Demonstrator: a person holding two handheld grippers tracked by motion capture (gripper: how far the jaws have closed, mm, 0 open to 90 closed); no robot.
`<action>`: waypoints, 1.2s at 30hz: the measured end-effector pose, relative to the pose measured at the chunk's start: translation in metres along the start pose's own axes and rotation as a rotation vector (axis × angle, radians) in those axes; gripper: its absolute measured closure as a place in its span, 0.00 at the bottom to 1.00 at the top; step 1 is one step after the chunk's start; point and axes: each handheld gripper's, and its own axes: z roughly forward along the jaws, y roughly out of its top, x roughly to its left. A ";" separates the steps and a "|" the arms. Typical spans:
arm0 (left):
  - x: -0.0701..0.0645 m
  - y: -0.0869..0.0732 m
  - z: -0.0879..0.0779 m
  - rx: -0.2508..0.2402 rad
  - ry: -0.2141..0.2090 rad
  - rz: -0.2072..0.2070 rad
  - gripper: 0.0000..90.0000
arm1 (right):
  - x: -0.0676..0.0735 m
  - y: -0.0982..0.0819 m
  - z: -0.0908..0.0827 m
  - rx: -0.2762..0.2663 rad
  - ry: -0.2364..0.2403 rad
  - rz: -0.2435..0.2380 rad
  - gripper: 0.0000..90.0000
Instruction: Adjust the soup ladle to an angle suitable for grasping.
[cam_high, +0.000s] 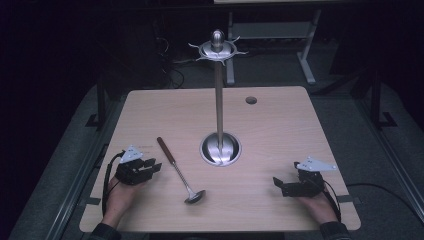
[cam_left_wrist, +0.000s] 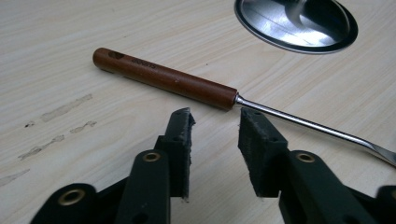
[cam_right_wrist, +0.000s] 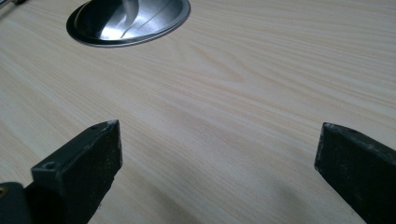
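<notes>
Your left claw (cam_left_wrist: 215, 122), jaws spread and empty, sits just short of the ladle (cam_high: 177, 169), whose long axis runs crosswise ahead of it on the table (cam_high: 280, 125), while your right claw (cam_high: 282, 186), also wide apart, is well away.

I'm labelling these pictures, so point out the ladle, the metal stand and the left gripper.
ladle (cam_left_wrist: 163, 77): left gripper view, middle of its wooden handle.
metal stand (cam_high: 219, 107): high view, halfway up its pole.
left gripper (cam_high: 155, 166): high view, between its fingers.
</notes>
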 end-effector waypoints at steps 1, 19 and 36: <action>0.000 0.001 0.001 0.006 0.000 0.008 0.73 | 0.000 0.000 0.000 0.000 0.000 0.000 0.00; 0.005 0.023 0.036 0.018 0.022 -0.006 0.99 | 0.002 0.001 0.001 0.009 -0.006 0.001 0.00; 0.023 0.019 0.052 0.026 0.086 -0.080 1.00 | 0.002 0.001 0.002 0.011 -0.011 -0.003 0.04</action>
